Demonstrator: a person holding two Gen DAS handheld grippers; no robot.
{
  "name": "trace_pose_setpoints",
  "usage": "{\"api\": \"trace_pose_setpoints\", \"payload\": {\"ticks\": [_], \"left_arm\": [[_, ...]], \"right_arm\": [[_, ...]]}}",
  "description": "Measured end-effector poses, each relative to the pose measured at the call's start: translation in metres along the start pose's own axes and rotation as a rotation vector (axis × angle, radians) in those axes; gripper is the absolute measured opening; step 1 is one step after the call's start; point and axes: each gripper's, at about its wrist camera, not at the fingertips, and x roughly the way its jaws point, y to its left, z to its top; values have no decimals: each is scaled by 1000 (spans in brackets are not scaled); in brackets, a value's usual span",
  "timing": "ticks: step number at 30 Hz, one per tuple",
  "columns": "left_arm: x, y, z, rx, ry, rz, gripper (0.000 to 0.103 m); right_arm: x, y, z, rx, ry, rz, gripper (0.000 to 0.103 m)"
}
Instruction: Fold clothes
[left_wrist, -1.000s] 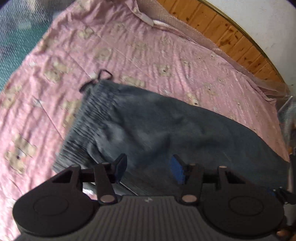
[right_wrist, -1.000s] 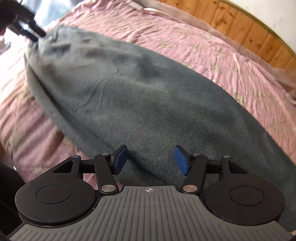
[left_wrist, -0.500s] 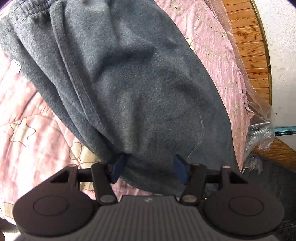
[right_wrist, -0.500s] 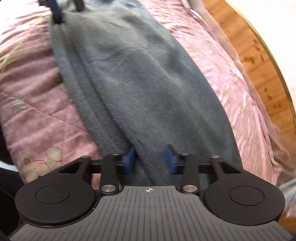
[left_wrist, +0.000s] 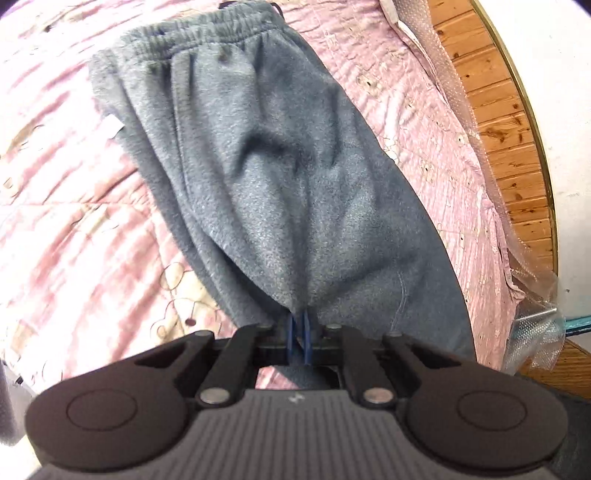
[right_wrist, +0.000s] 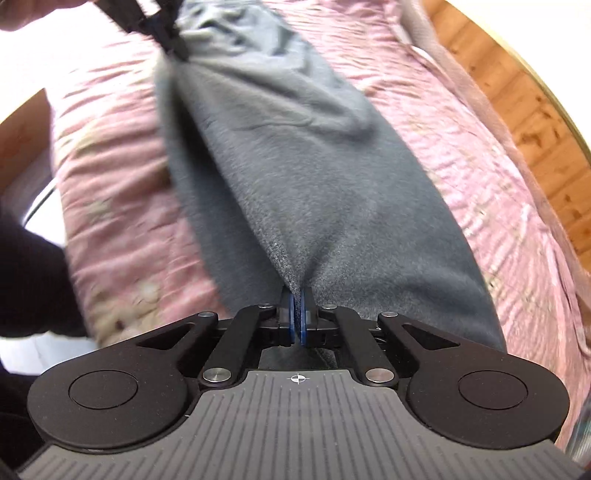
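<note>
Grey fleece trousers (left_wrist: 277, 184) lie lengthwise on a pink bedspread (left_wrist: 74, 240), with the elastic waistband (left_wrist: 207, 33) at the far end. My left gripper (left_wrist: 299, 321) is shut, its blue pads pinching a gathered fold at the near side edge of the trousers. In the right wrist view the same trousers (right_wrist: 295, 184) stretch away from me. My right gripper (right_wrist: 297, 295) is shut on a pinch of the fabric further down the leg. The left gripper (right_wrist: 173, 48) shows at the top of that view, holding the cloth taut.
A wooden panelled wall (left_wrist: 498, 110) runs along the bed's far side, with clear bubble plastic (left_wrist: 535, 325) bunched by it. A white label (left_wrist: 114, 129) sticks out from the trousers' left edge. A dark sleeve (right_wrist: 33, 277) is at the left of the right wrist view.
Both grippers stood open over the trousers before; both have closed on folds of the fabric. The left gripper came down close to the cloth, and the cloth now pulls into creases at each pinch.
</note>
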Motion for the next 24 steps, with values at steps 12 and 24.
{"api": "trace_pose_setpoints", "payload": {"ticks": [12,24], "left_arm": [[-2,-9,2,201,39,83,12],[20,-37,-2,545,-40,147,6]], "right_arm": [[-20,-18,-9,206,-19,72,34],[-10,-149,-191,1126,67,-342,60]]}}
